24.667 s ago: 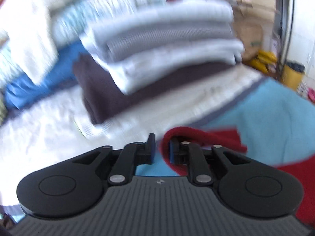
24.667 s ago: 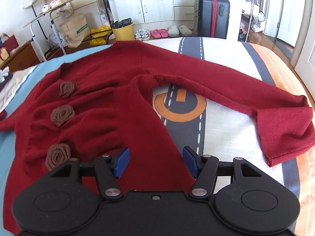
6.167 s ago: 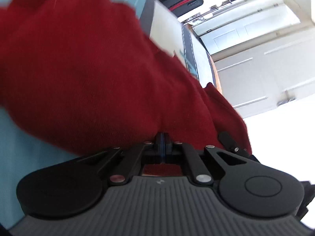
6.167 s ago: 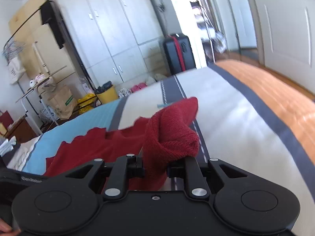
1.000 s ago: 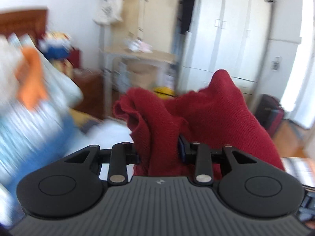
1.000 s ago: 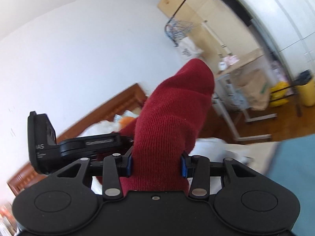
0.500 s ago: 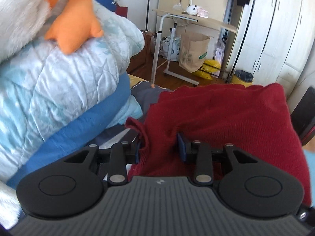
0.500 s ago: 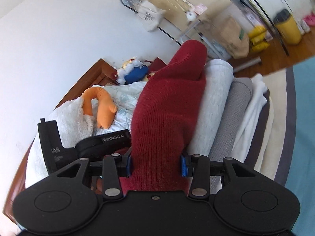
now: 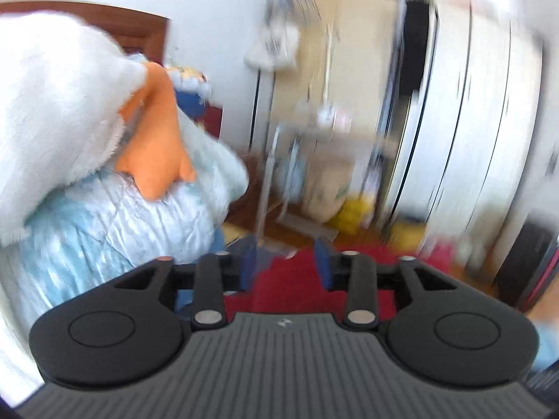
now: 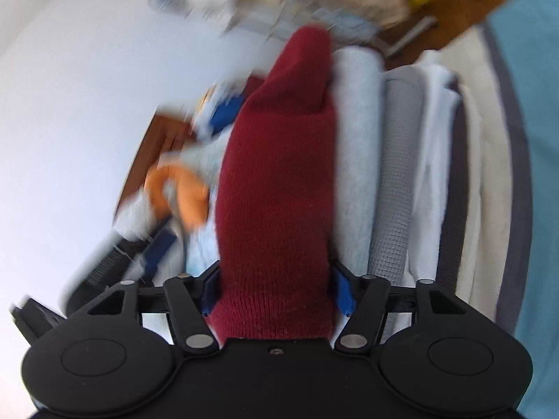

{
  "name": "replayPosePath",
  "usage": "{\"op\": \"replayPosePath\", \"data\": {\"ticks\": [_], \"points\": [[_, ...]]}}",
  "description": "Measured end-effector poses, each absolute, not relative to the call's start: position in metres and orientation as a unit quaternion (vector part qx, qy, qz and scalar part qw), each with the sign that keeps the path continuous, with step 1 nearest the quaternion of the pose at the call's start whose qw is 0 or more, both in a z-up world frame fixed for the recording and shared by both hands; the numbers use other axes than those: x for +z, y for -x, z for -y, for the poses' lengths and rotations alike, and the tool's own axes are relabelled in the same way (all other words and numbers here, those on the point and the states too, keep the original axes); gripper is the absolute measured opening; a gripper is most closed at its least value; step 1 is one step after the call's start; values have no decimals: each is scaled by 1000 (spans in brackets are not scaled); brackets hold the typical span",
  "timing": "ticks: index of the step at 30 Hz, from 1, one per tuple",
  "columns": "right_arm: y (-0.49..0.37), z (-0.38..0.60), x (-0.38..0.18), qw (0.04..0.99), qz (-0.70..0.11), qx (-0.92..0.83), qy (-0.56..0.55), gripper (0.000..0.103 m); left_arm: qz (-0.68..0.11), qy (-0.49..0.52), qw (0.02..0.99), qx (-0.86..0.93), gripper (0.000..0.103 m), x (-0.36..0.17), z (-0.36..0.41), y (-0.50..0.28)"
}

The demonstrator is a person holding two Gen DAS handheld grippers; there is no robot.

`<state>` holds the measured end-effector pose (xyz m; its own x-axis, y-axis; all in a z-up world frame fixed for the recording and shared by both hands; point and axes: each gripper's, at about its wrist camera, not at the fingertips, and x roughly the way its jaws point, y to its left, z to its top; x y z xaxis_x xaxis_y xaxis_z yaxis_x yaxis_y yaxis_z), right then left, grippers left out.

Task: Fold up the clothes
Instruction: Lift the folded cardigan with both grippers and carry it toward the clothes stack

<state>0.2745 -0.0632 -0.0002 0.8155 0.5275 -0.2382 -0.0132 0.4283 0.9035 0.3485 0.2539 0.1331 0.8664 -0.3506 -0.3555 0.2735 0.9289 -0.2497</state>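
The folded red sweater (image 10: pixel 276 192) lies against the top of a stack of folded clothes (image 10: pixel 394 174) in grey, white and a dark colour. The right wrist view is rolled, so the stack stands to the sweater's right. My right gripper (image 10: pixel 276 293) straddles the sweater's near end. Its jaws are opening, and the pads stand at the cloth's sides without squeezing it. In the blurred left wrist view the sweater (image 9: pixel 290 286) sits low, below my left gripper (image 9: pixel 284 267). Those jaws are opening too, with nothing pinched between them.
A pale blue quilt (image 9: pixel 122 216), an orange plush toy (image 9: pixel 153 160) and a white fluffy blanket (image 9: pixel 52 104) are piled at the left by the wooden headboard (image 9: pixel 132 31). A wardrobe (image 9: pixel 471 122) and a dark suitcase (image 9: pixel 524 262) stand beyond. The teal bedspread (image 10: pixel 538 139) lies beside the stack.
Both grippers came down to the stack with the sweater. The right jaws have spread around it. The left jaws have let the cloth go, and it now sits below them.
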Motion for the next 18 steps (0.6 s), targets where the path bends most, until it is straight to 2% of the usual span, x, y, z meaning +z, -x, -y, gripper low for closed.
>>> {"op": "replayPosePath", "data": {"ticks": [2, 5, 7, 10, 14, 16, 18], "points": [[-262, 69, 11, 841, -233, 180, -454, 70, -215, 120, 953, -175, 41, 129, -255, -342], [-248, 83, 29, 880, -185, 177, -400, 72, -266, 90, 947, -156, 41, 110, -237, -341], [-250, 94, 38, 886, -172, 171, -395, 78, -277, 113, 948, -111, 40, 93, -228, -342], [-266, 98, 36, 884, -162, 153, -410, 78, -291, 147, 944, -44, 41, 67, -214, -345], [-325, 87, 28, 871, -183, 140, -433, 78, -283, 157, 946, -3, 41, 63, -199, -341], [-345, 81, 22, 876, -211, 121, -416, 78, -274, 162, 948, -9, 41, 59, -199, -332], [-361, 79, 23, 890, -205, 117, -389, 78, -260, 184, 948, -18, 41, 54, -203, -320]]}}
